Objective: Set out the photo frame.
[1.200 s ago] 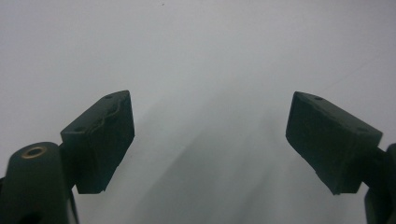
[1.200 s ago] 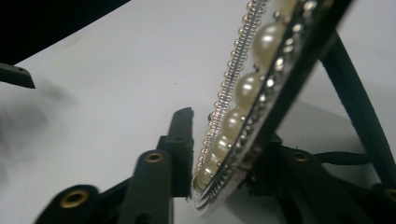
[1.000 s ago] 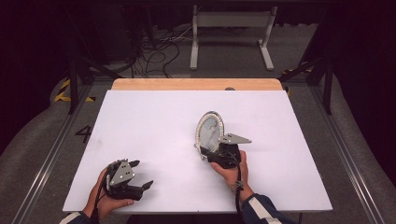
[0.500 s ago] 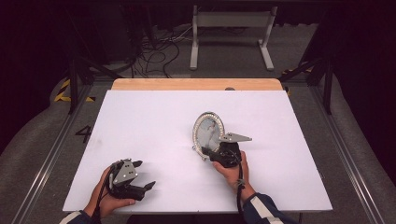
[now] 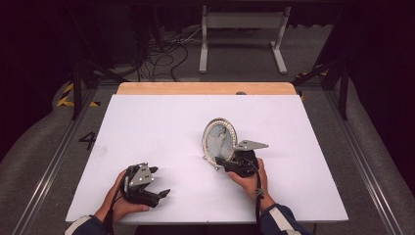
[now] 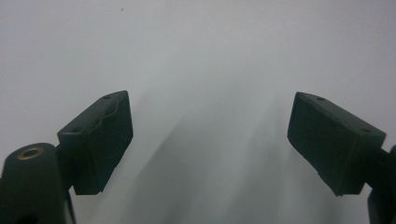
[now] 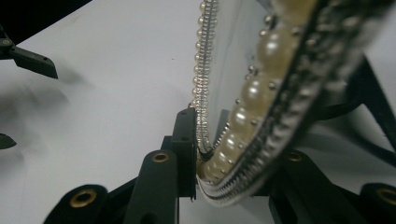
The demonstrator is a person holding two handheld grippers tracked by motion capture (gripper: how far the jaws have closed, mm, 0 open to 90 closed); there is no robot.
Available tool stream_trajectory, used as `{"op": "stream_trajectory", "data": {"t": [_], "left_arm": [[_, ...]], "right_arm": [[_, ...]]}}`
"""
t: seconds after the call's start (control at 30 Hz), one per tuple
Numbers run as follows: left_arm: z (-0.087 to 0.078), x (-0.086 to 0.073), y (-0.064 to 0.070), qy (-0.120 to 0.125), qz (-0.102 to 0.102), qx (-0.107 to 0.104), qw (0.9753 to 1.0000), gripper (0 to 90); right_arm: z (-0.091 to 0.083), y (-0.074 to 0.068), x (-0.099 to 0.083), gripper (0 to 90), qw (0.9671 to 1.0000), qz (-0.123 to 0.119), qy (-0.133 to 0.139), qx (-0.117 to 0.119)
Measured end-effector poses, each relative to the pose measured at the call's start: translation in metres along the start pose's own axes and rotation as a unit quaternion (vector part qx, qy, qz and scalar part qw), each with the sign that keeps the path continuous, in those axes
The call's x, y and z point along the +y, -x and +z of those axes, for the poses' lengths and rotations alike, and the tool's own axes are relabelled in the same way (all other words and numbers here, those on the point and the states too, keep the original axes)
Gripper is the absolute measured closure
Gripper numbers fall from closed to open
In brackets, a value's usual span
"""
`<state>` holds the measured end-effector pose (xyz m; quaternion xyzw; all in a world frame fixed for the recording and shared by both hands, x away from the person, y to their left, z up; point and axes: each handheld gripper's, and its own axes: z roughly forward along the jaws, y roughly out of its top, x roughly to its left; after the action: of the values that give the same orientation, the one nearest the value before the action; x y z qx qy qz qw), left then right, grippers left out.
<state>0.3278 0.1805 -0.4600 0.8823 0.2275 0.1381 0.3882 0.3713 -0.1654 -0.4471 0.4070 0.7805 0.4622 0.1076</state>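
A: Why is the oval picture frame [image 5: 219,142] standing up like that, right of the middle of the worktop [image 5: 161,127]?

B: Because the right gripper [image 5: 226,161] has it by the bottom edge. In the right gripper view the jaws are pinching the frame's beaded rim [image 7: 233,135] at its lowest curve, one jaw on the glass side, the other behind. A grip that low lets the hand tilt the frame up so the photo faces the near edge, toward the person.

A: Is it resting on the worktop or lifted?

B: I can't tell; the foot is hidden behind the gripper. It looks upright, leaning back a little.

A: And the left gripper [image 5: 159,186]?

B: Well apart, near the left near corner, held low over bare white surface. Its jaws are spread wide with nothing between them [image 6: 210,140]. My guess is it waits there so the one-handed work on the frame has room, ready to steady it if needed.
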Motion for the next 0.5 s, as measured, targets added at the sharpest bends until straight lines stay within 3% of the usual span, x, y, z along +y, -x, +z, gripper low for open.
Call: {"op": "stream_trajectory", "data": {"t": [0.3,0.5], "left_arm": [[0.017,0.032,-0.016,0.047,-0.005,-0.012,0.9988,15.5],[0.040,0.064,-0.029,0.080,-0.011,-0.028,0.9963,15.8]], "right_arm": [[-0.013,-0.009,-0.008,56.1,0.9989,-0.034,0.017,-0.027],[-0.026,-0.011,-0.011,54.5,0.9976,-0.045,0.039,-0.034]]}}
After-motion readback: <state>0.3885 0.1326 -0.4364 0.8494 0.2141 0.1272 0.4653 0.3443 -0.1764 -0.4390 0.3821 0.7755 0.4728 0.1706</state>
